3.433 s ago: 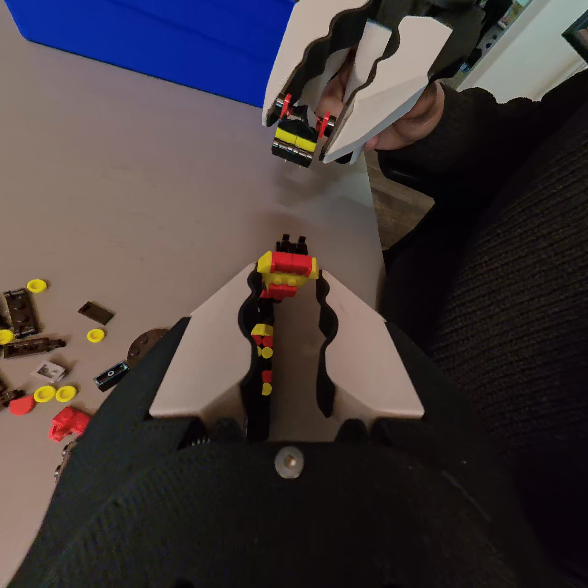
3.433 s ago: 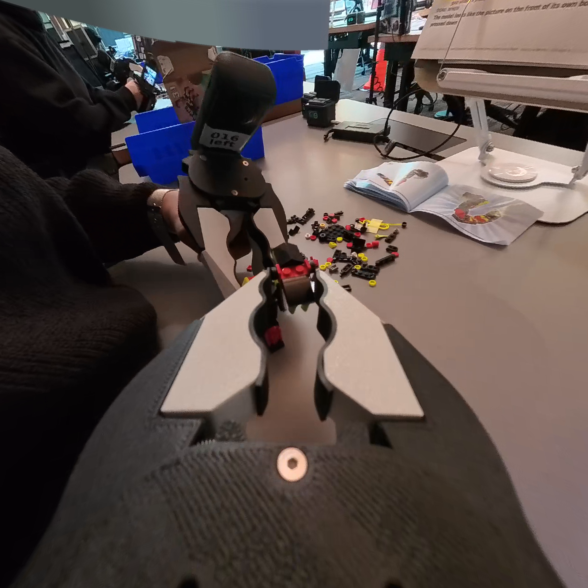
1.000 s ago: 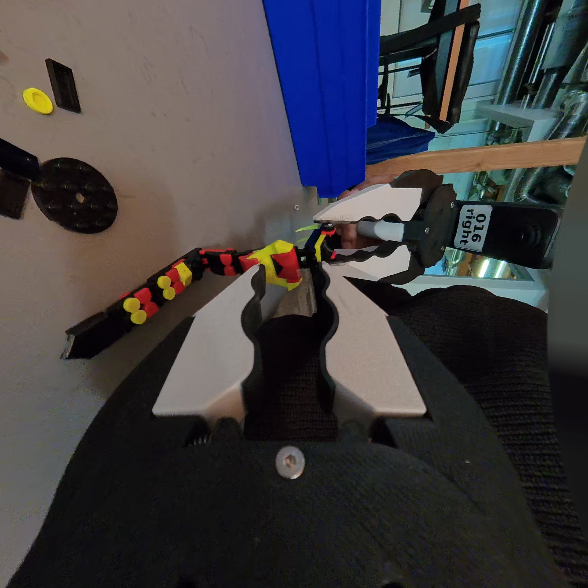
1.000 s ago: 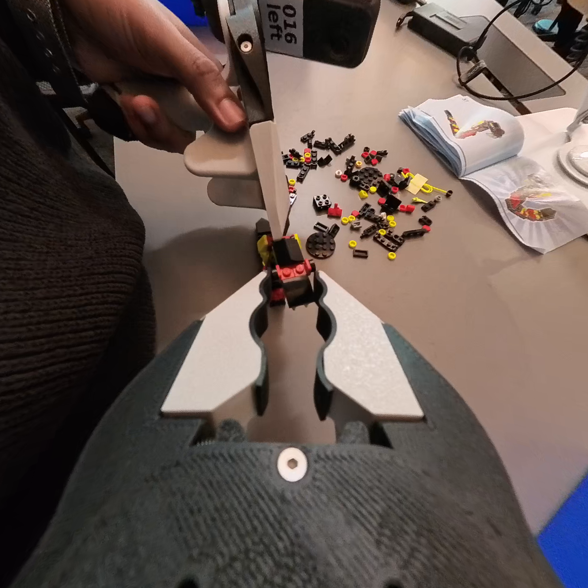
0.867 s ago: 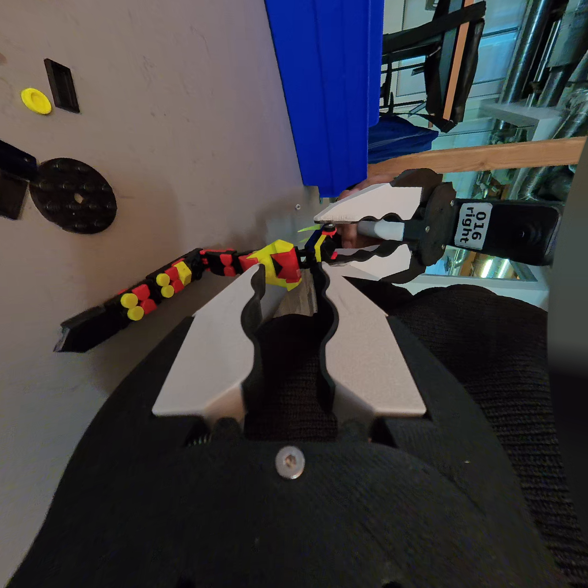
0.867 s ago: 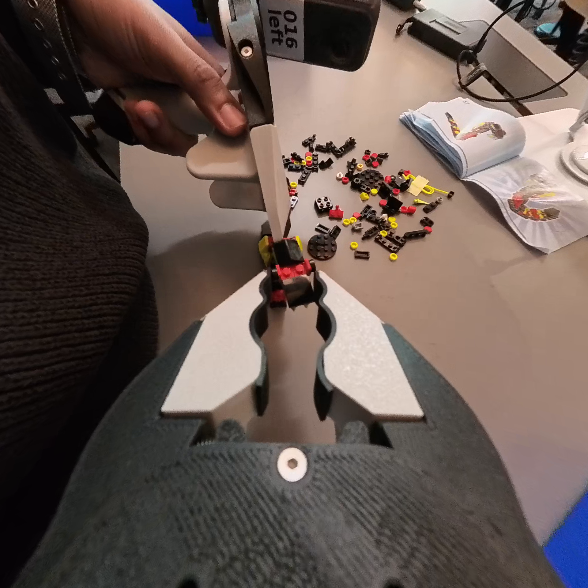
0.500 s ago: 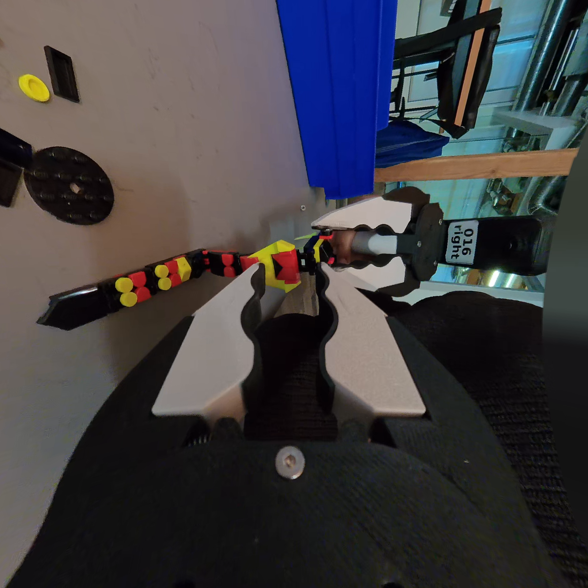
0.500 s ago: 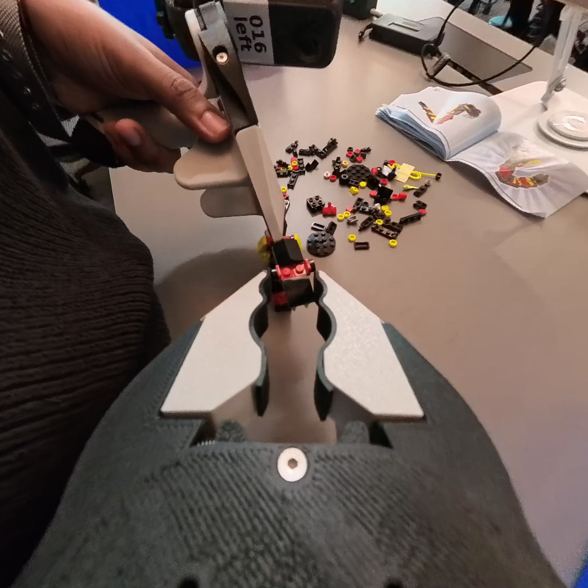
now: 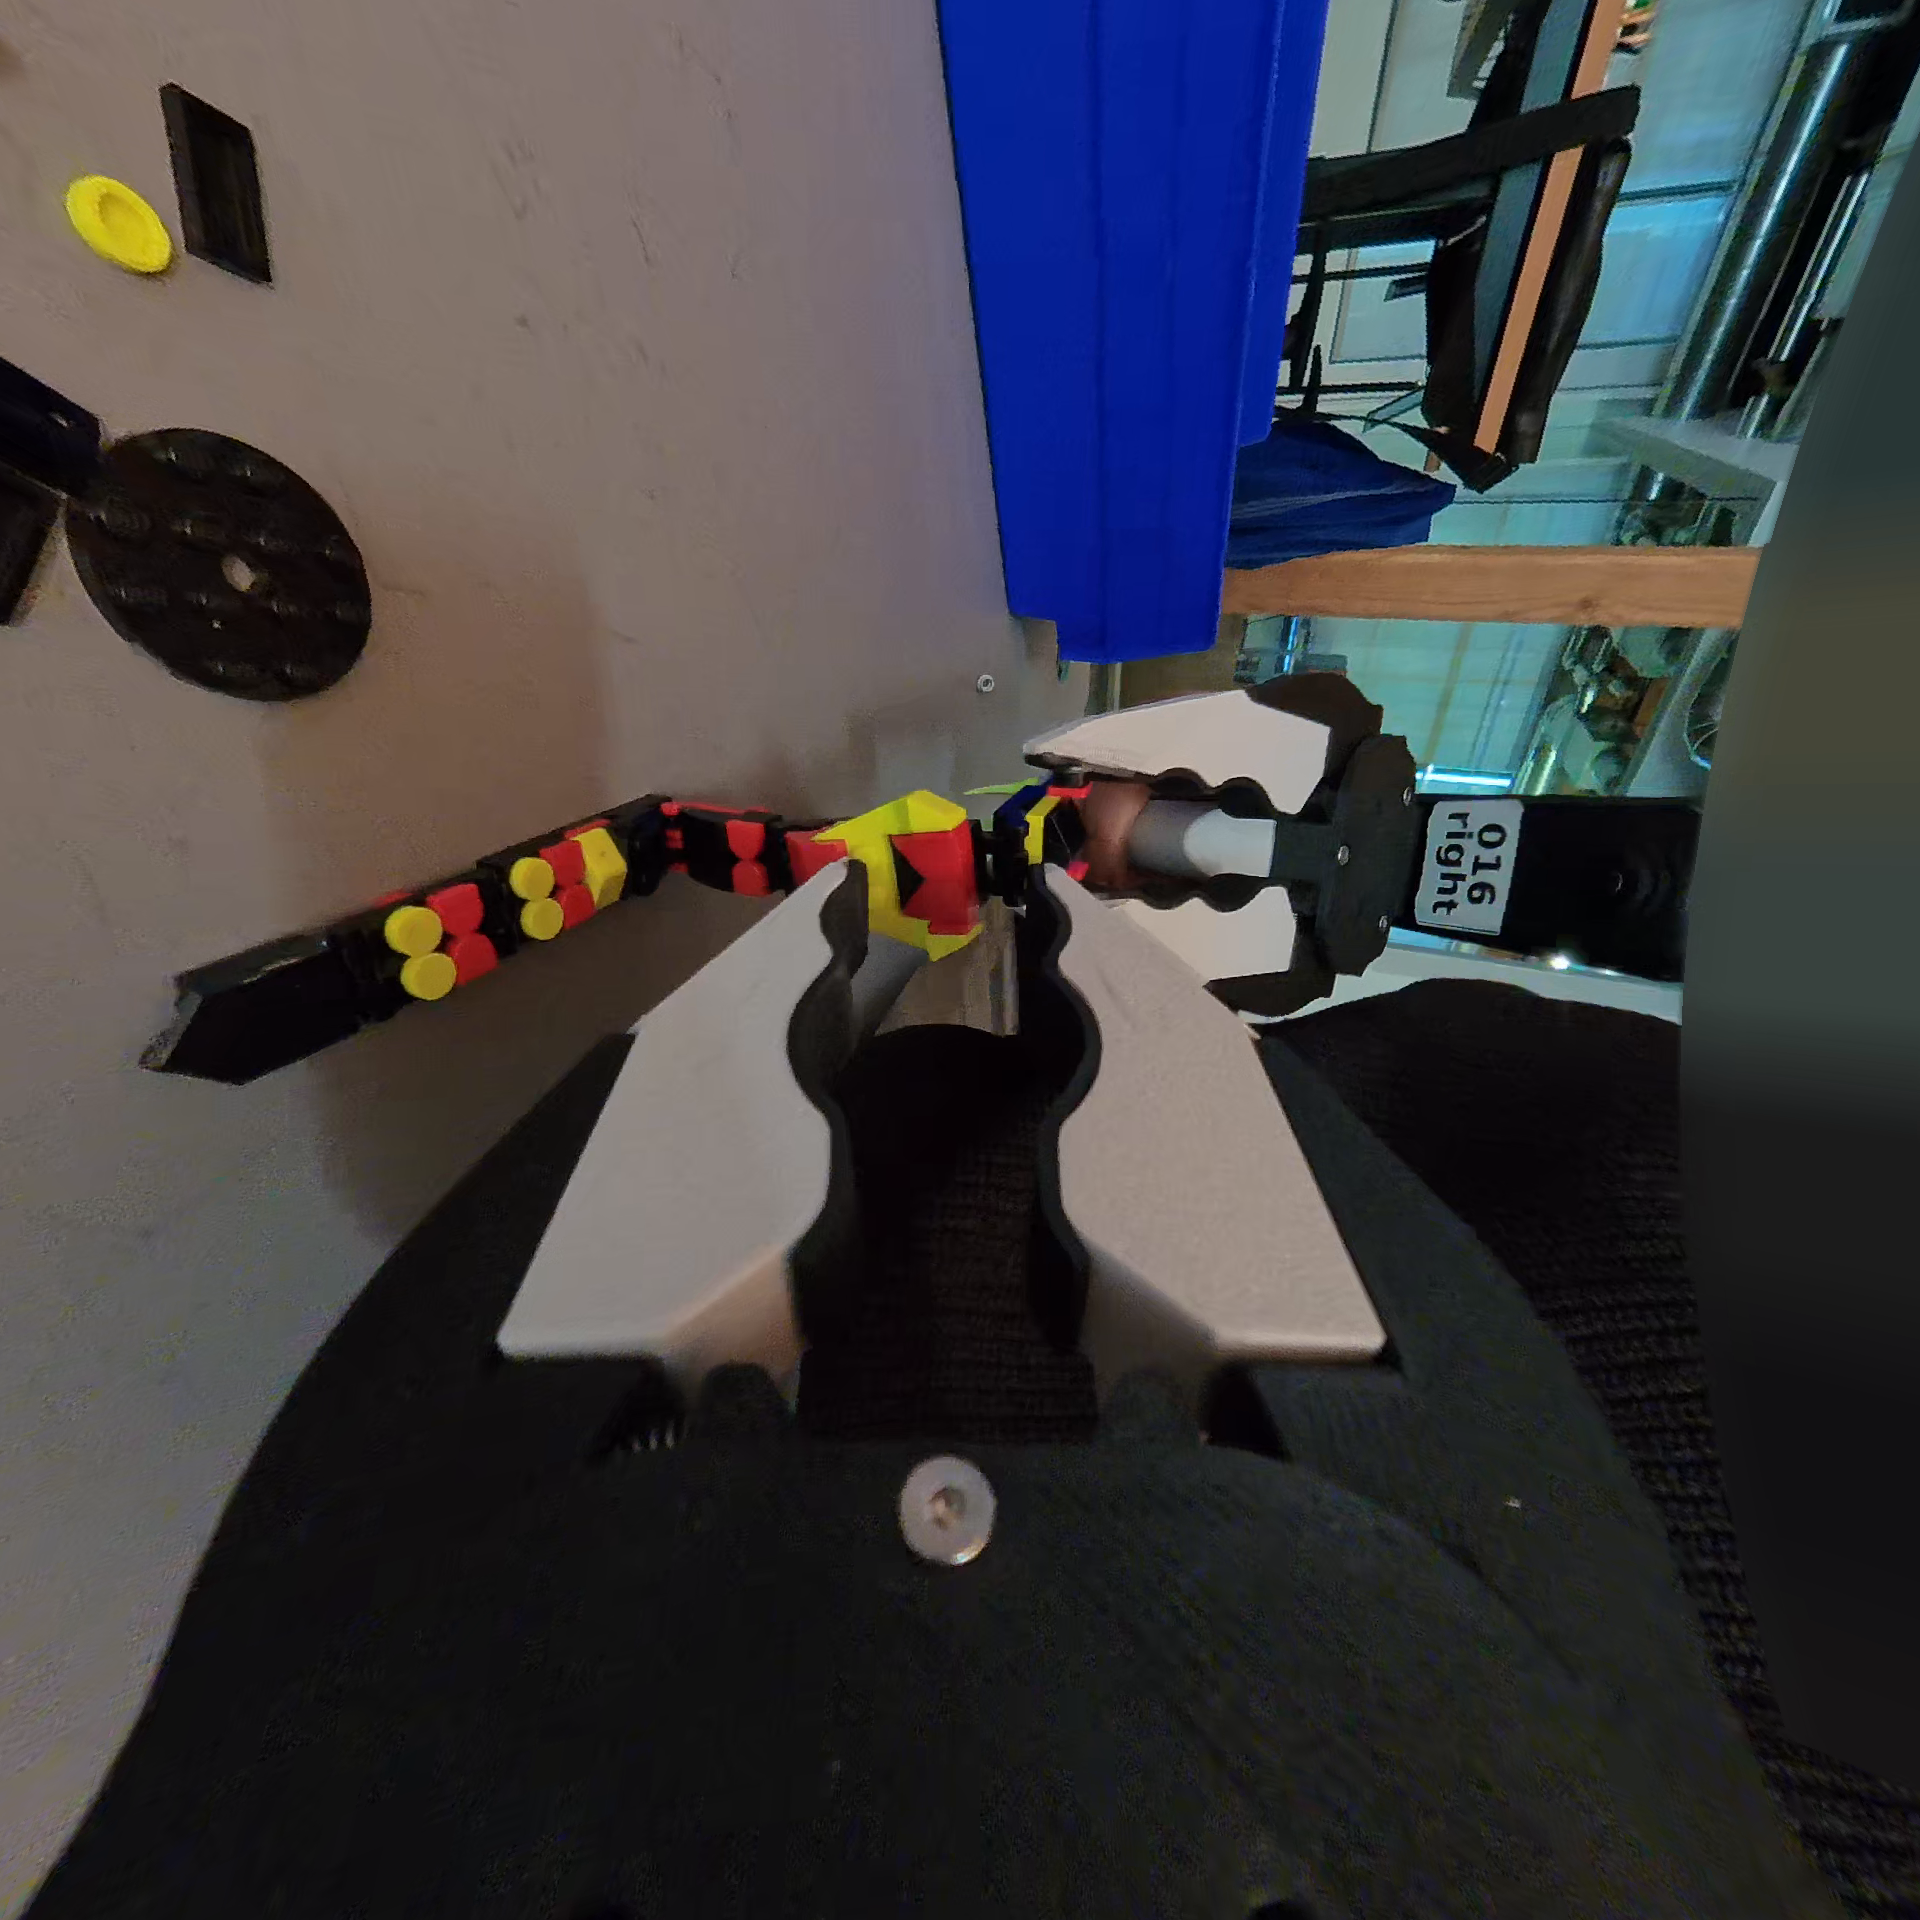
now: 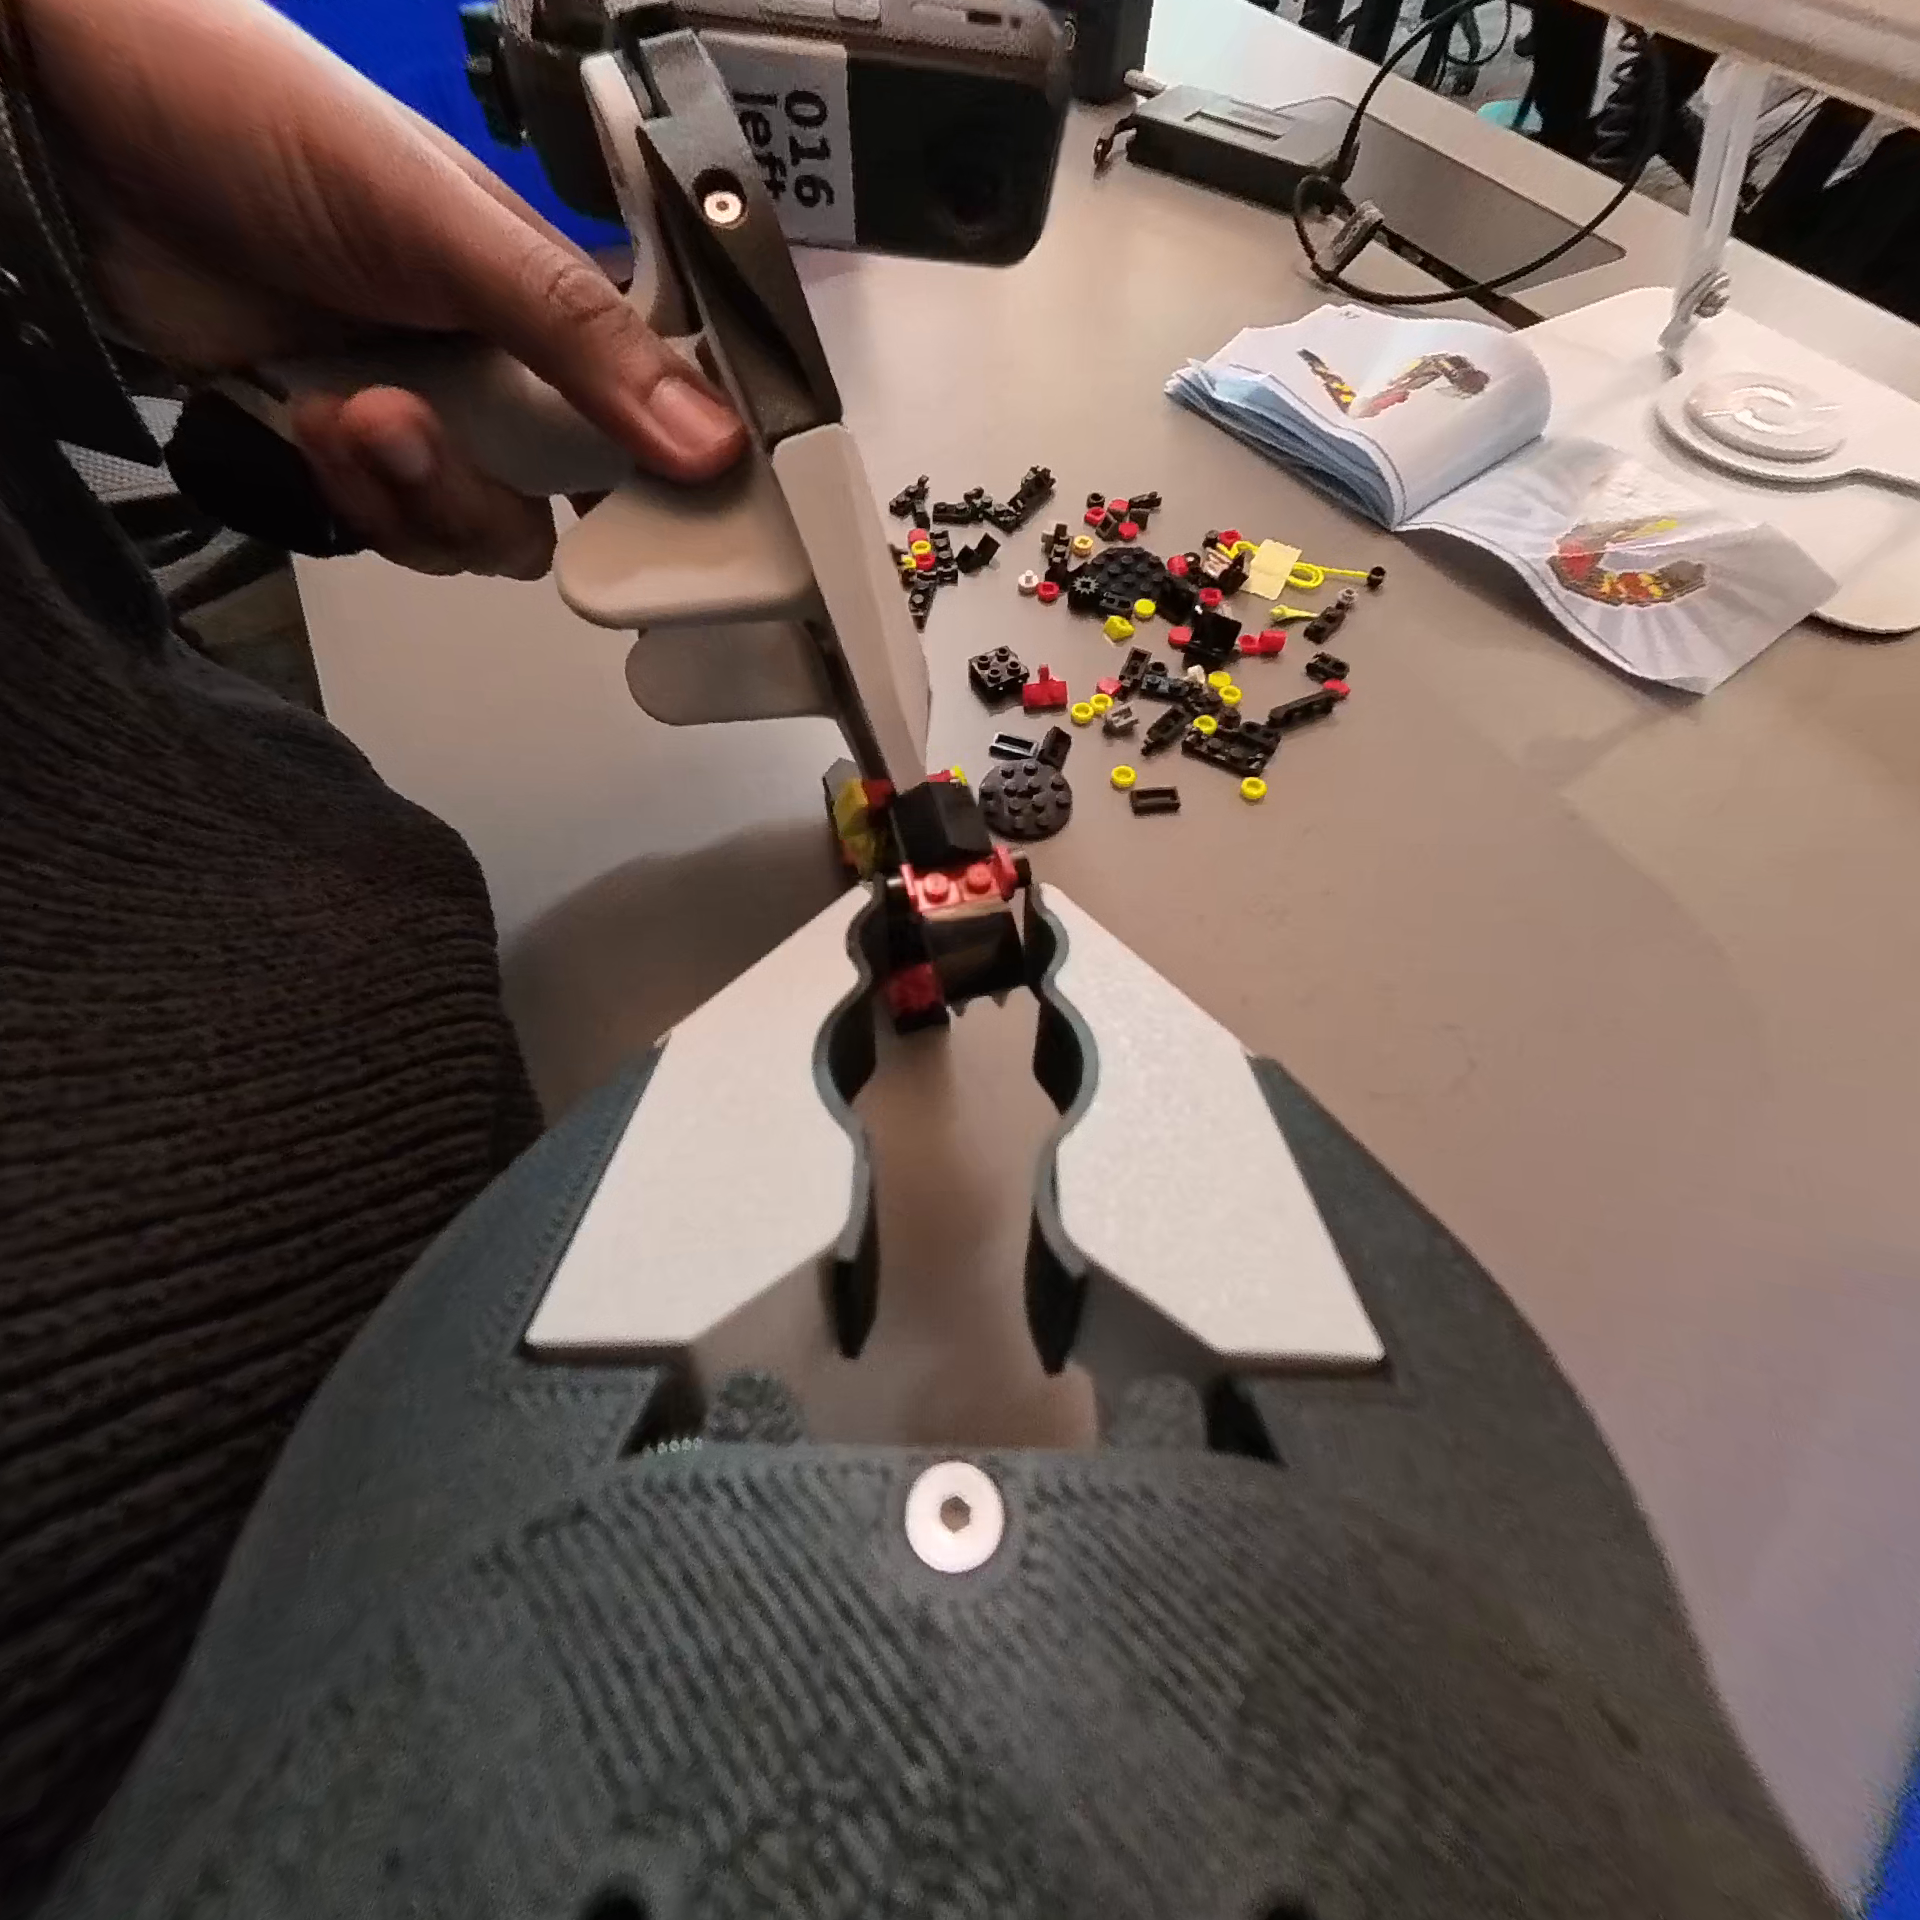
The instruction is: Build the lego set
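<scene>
Joining head piece to segmented body.
Left tongs [image 9: 935,894] clamp segmented body [image 9: 582,894]; right tongs [image 10: 940,935] clamp head piece [image 10: 951,914]. Press square, no twisting.

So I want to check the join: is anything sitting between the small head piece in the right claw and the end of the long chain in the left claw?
Nothing visible: the head piece meets the chain end directly.

left wrist: rolled sideways, close | right wrist: table-facing | shared: lego assembly [image 9: 914,873]
</scene>
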A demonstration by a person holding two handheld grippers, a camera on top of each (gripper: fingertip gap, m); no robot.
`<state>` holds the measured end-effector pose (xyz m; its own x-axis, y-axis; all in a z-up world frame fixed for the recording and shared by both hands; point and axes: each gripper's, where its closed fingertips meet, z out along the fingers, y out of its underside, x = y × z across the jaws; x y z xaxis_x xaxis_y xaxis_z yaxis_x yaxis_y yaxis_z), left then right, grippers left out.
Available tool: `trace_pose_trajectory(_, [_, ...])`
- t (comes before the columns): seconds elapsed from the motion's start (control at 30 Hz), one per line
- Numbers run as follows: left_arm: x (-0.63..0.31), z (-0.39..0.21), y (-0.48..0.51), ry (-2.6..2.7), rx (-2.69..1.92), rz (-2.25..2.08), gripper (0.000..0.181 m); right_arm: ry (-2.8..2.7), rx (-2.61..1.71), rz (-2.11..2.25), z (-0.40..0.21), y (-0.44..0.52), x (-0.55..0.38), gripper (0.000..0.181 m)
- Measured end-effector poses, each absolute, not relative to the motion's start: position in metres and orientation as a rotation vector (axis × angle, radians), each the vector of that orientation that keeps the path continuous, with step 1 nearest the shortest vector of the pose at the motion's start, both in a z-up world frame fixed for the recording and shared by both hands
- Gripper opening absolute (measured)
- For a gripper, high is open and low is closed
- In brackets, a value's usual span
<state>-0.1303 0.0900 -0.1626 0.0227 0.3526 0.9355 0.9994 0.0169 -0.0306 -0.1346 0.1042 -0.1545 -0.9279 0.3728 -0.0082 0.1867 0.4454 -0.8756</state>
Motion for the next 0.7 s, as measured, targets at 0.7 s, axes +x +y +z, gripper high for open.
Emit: trace_pose_trajectory(0.7, [-0.1325,-0.1597,0.0912,-1.443,-1.402,-1.041,0.020,-2.530,-0.486,1.516,-0.1543,0.1029,-0.1344,0.024])
